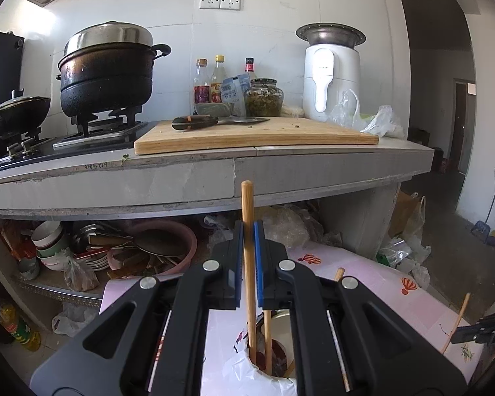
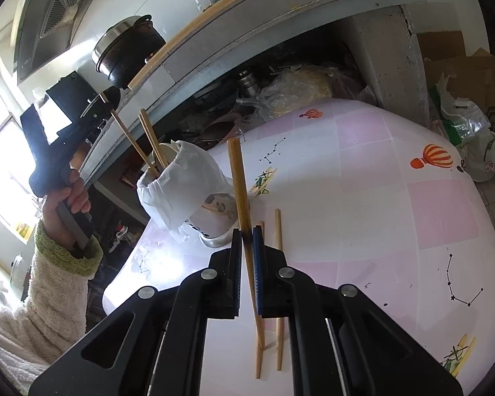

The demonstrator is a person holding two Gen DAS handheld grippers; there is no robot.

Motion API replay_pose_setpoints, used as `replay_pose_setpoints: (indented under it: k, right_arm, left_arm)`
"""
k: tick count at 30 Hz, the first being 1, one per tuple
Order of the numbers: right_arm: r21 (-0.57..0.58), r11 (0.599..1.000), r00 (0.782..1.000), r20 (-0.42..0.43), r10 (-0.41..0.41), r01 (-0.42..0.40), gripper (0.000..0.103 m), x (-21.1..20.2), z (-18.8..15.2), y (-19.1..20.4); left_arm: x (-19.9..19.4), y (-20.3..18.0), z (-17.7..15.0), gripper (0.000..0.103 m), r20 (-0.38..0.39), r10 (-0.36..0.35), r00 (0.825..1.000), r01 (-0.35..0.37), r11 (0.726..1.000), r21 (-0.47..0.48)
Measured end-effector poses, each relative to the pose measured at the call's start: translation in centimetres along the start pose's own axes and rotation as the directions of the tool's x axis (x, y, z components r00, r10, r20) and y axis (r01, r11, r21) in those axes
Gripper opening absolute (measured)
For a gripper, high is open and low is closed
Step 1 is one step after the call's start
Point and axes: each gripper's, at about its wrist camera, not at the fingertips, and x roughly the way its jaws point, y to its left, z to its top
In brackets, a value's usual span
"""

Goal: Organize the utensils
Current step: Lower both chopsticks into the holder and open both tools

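Note:
My left gripper [image 1: 248,227] is shut on a wooden chopstick [image 1: 247,204] held upright. Its lower end dips into a cup lined with a white plastic bag [image 1: 244,373], beside other chopsticks. In the right wrist view a hand holds that left gripper [image 2: 102,99] above the cup [image 2: 184,191]. My right gripper [image 2: 247,234] is shut on another chopstick [image 2: 238,178], lifted off the table and slanting up to the left. Two more chopsticks [image 2: 278,280] lie flat on the pink tablecloth [image 2: 379,198] under it. The right gripper [image 1: 462,333] shows at the left view's right edge.
Behind the table runs a grey counter [image 1: 214,178] with a cutting board [image 1: 254,135], a knife, bottles, a white appliance [image 1: 331,76] and a black pot [image 1: 105,76] on a stove. Bowls and pans crowd the shelf [image 1: 82,247] beneath. Bags and cardboard [image 2: 462,76] sit at the right.

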Motion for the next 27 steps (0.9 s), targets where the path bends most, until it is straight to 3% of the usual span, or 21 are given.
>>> replay_pose_setpoints:
  k: [6,14,16,18,21,27]
  right_arm:
    - [-0.052,0.998,0.998,0.050,0.038,-0.036,0.007,-1.9,1.8,1.9]
    - [-0.162,0.985,0.987,0.134,0.087,-0.065,0.007,-4.6,5.5,5.6]
    - [-0.191,0.979,0.984,0.151,0.097,-0.068,0.007,-5.1,6.6,6.6]
    - [-0.216,0.973,0.979,0.161,0.121,-0.084,0.007,-5.5,7.6,7.7]
    - [-0.257,0.962,0.975,0.171,0.145,-0.098,0.007,-5.7,9.0,9.4]
    - [-0.291,0.955,0.978,0.174,0.116,-0.061,0.007,-4.8,9.7,11.0]
  left_arm:
    - [1.5,0.0,-1.4,0.006,-0.105,0.008,0.994,-0.008,1.000,0.002]
    - [3.2,0.6,-2.8,0.007,-0.264,0.008,0.964,-0.015,1.000,-0.027]
    - [3.2,1.1,-3.1,0.016,-0.279,0.000,0.960,-0.014,0.999,-0.048]
    - [2.7,1.5,-3.4,0.036,-0.272,-0.006,0.962,-0.015,0.997,-0.075]
    - [1.6,1.9,-3.7,0.045,-0.253,-0.008,0.967,-0.017,0.995,-0.096]
    - [-1.9,2.5,-4.9,0.051,-0.217,0.003,0.976,-0.031,0.992,-0.124]
